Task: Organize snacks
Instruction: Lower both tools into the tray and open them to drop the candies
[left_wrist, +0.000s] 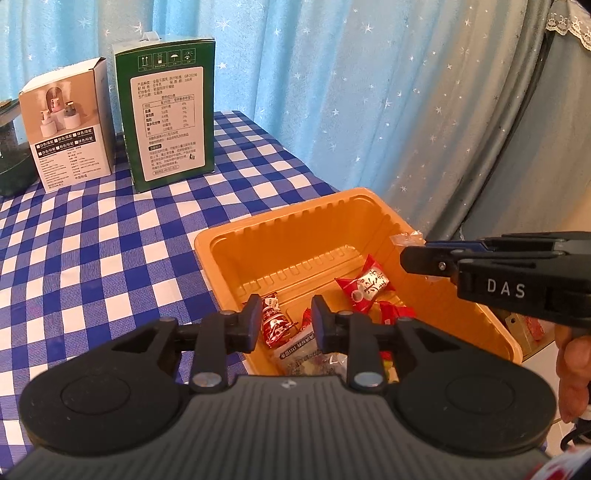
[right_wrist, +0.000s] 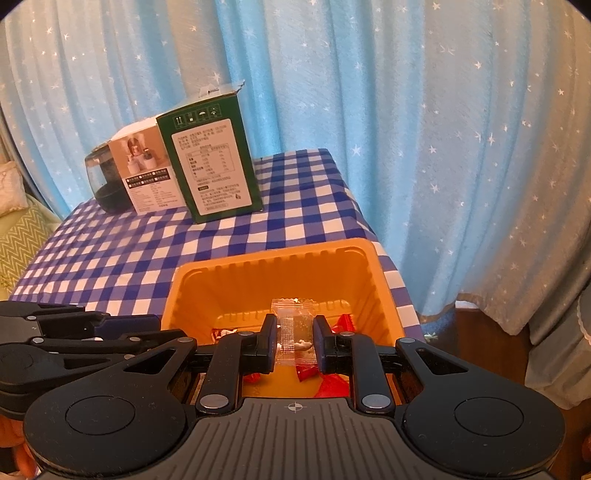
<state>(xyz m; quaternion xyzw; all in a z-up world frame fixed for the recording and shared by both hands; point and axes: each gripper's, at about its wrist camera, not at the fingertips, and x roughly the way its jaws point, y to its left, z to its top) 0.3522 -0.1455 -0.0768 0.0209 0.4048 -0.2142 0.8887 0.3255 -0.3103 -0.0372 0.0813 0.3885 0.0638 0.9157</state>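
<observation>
An orange plastic tray (left_wrist: 295, 229) sits on the blue checked tablecloth and holds several wrapped snacks, among them a red-and-white candy (left_wrist: 364, 286) and a red packet (left_wrist: 273, 323). My left gripper (left_wrist: 284, 325) is open and empty, just above the tray's near end. My right gripper (right_wrist: 295, 341) hovers over the tray (right_wrist: 280, 269) with a clear plastic snack packet (right_wrist: 295, 325) between its fingers; the jaws look slightly apart around it. In the left wrist view the right gripper (left_wrist: 410, 254) comes in from the right with the clear packet (left_wrist: 406, 238) at its tip.
A green carton (left_wrist: 168, 110) and a white product box (left_wrist: 66, 136) stand at the table's back, beside a dark glass jar (right_wrist: 99, 184). Blue star-patterned curtains hang behind. The table edge drops off just right of the tray.
</observation>
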